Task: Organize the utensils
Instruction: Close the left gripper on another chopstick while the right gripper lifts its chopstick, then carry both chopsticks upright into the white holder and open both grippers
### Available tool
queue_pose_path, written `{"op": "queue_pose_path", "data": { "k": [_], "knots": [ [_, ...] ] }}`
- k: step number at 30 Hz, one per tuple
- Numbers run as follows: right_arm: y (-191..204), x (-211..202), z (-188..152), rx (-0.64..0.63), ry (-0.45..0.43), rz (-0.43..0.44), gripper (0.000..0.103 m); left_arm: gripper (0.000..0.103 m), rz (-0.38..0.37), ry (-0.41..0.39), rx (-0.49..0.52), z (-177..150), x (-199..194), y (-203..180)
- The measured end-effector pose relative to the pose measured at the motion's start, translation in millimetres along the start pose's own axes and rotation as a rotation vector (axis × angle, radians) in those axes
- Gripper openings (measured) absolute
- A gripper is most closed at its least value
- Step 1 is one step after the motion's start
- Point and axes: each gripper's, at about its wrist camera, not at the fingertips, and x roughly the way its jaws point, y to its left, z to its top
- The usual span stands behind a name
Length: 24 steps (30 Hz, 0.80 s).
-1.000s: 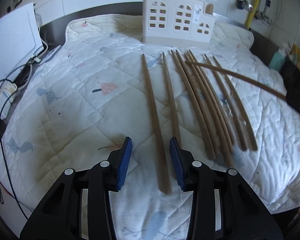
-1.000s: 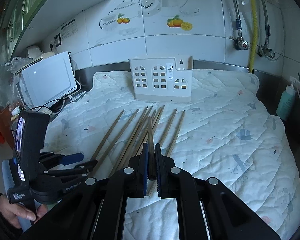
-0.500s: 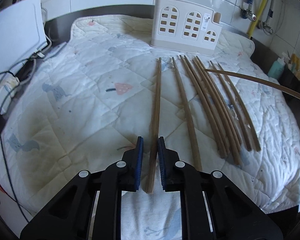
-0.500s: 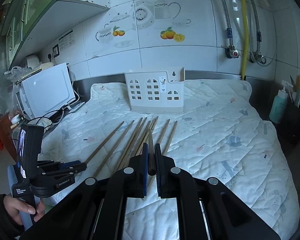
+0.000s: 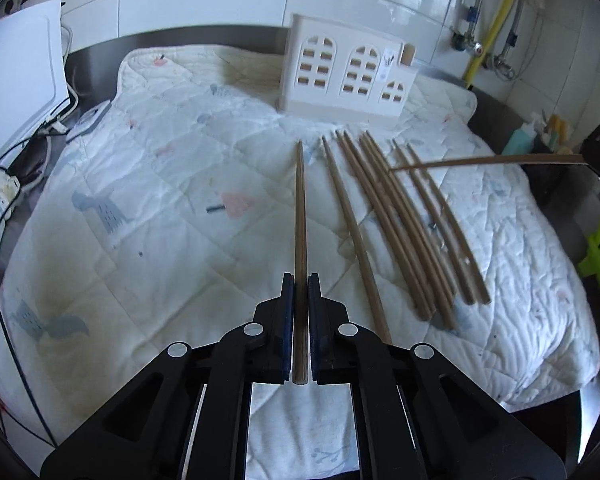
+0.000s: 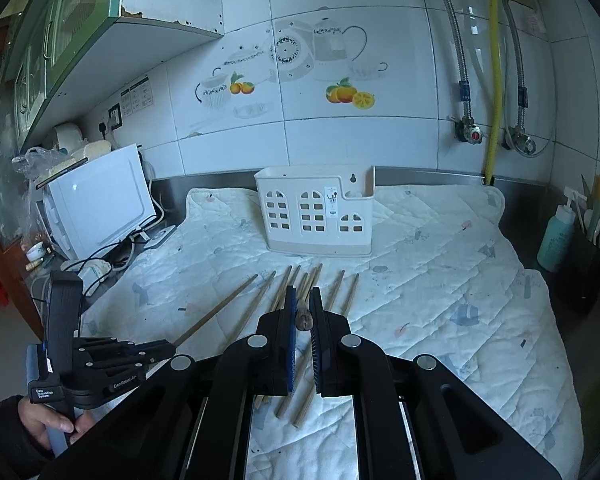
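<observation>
The left gripper (image 5: 301, 280) is clenched on a chopstick (image 5: 300, 216) that runs straight ahead from its fingers toward the white holder (image 5: 346, 76) beyond. To its right the other chopsticks (image 5: 400, 232) lie side by side on the quilted mat (image 5: 140, 200). The right gripper (image 6: 303, 294) grasps a second chopstick (image 6: 303, 319), seen end-on, with the holder ahead of it.

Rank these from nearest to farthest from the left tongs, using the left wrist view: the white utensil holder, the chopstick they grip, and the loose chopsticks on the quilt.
1. The gripped chopstick, clamped in the left tongs, pointing straight ahead.
2. The loose chopsticks, lying on the quilt to the right.
3. The white utensil holder, standing at the quilt's far edge, near the wall.
</observation>
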Motion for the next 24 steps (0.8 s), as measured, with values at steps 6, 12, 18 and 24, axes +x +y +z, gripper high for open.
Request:
{"op": "queue_pose_path", "data": {
  "k": [6, 12, 18, 24],
  "knots": [
    [-2, -6, 36, 0.000, -0.035, 0.030, 0.007, 0.005, -0.017, -0.093, 0.039, 40, -32, 8],
    [-6, -5, 80, -0.017, -0.036, 0.044, 0.007, 0.005, -0.059, -0.118, 0.073, 89, -39, 16],
    [-17, -4, 137, -0.045, -0.058, 0.014, 0.006, 0.005, -0.078, -0.126, 0.120, 132, -39, 13],
    [-27, 15, 204, -0.086, -0.073, -0.063, 0.007, 0.005, -0.073, -0.138, 0.175, 170, -36, 3]
  ]
}}
